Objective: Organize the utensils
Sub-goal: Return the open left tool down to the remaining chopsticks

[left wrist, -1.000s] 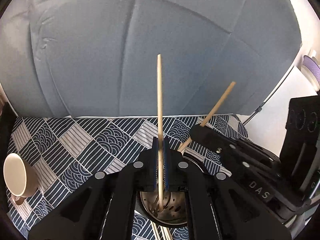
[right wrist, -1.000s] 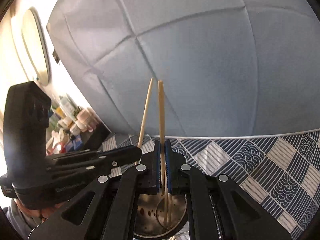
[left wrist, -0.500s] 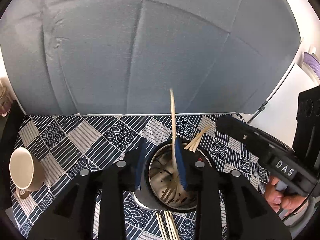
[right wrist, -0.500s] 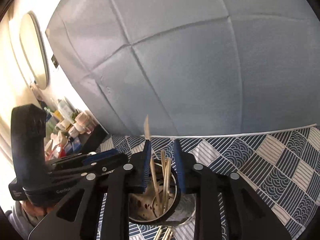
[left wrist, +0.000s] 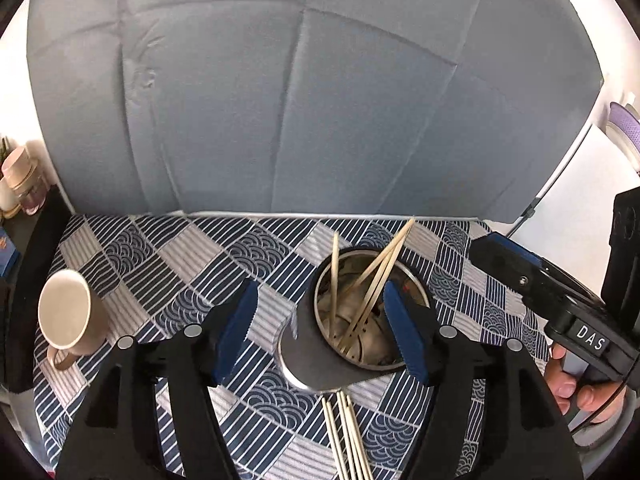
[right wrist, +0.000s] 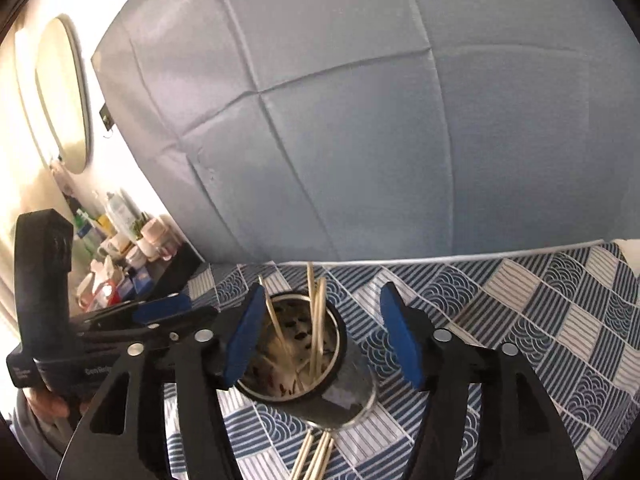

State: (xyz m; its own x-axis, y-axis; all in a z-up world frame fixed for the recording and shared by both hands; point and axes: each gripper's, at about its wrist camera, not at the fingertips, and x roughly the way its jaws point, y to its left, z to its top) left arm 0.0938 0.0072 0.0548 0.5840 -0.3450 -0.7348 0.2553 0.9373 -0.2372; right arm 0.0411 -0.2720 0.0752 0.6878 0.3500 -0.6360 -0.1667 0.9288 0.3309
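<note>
Backdrop, left wrist view: grey-blue creased fabric panel behind a table under a patterned cloth [left wrist: 168, 264] in navy and grey. Cup [left wrist: 66, 314] — cream, tipped toward the lens, at the cloth's left edge. Metal holder [left wrist: 340, 364], round, perforated inside, stands centre-right; four chopsticks [left wrist: 374, 280] lean in it, tips above the rim. Loose sticks [left wrist: 346, 436] lie on the cloth just in front of the holder. Left gripper [left wrist: 320, 326]: jaws opening, blue pads either side of the holder's near part, nothing clasped. Right gripper [left wrist: 516, 264] enters from the right, a hand [left wrist: 580, 384] on its grip.

Right wrist view: same panel; oval mirror [right wrist: 64, 92] and a cluttered shelf [right wrist: 120, 248] at left. Holder [right wrist: 308, 360] with chopsticks [right wrist: 316, 320] sits between the blue pads of the right gripper [right wrist: 324, 336] — jaws opening, released, touching nothing. Loose sticks [right wrist: 316, 456] lie below. Left gripper [right wrist: 168, 308] beside it at left.
</note>
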